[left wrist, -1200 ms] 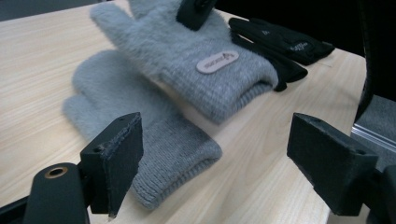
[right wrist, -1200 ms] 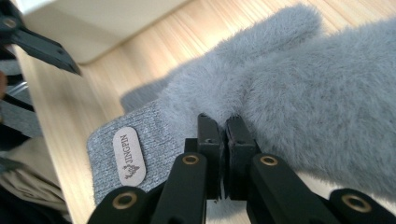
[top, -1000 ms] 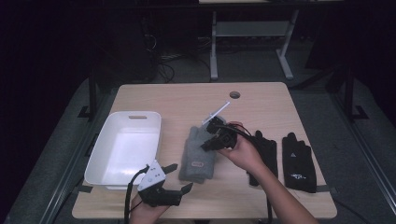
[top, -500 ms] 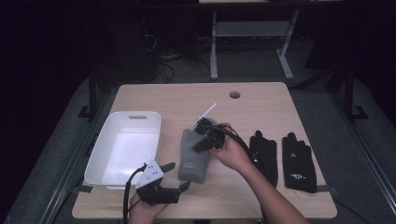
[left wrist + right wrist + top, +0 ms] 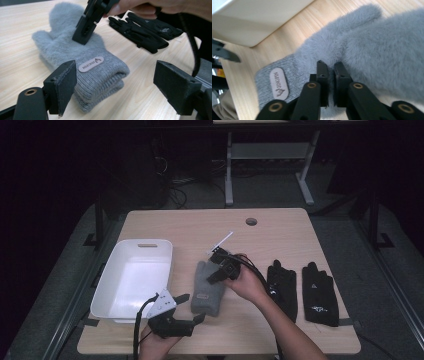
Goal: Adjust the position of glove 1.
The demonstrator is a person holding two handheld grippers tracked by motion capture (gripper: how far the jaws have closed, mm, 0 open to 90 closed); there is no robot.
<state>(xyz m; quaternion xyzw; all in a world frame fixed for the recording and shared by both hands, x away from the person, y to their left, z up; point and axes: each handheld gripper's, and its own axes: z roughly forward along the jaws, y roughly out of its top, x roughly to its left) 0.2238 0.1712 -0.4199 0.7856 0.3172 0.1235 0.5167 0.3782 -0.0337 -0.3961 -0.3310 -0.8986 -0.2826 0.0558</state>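
A white tub [image 5: 134, 277] sits at the left of the table [image 5: 280, 227]. The left gripper [image 5: 187, 312] waits with jaws spread. The grey mitten [image 5: 209, 290] (fuzzy, oval label on its ribbed cuff) lies mid-table, its fleece pinched by the right gripper [image 5: 214, 276]. Two black gloves [image 5: 300, 289] lie right.

A light wooden table [image 5: 200, 227] carries a white tub [image 5: 131, 279] at its left, a grey mitten [image 5: 206, 291] in the middle, and two black gloves [image 5: 300, 289] at its right.

Right tool [image 5: 216, 276] now down on mitten [image 5: 207, 289]
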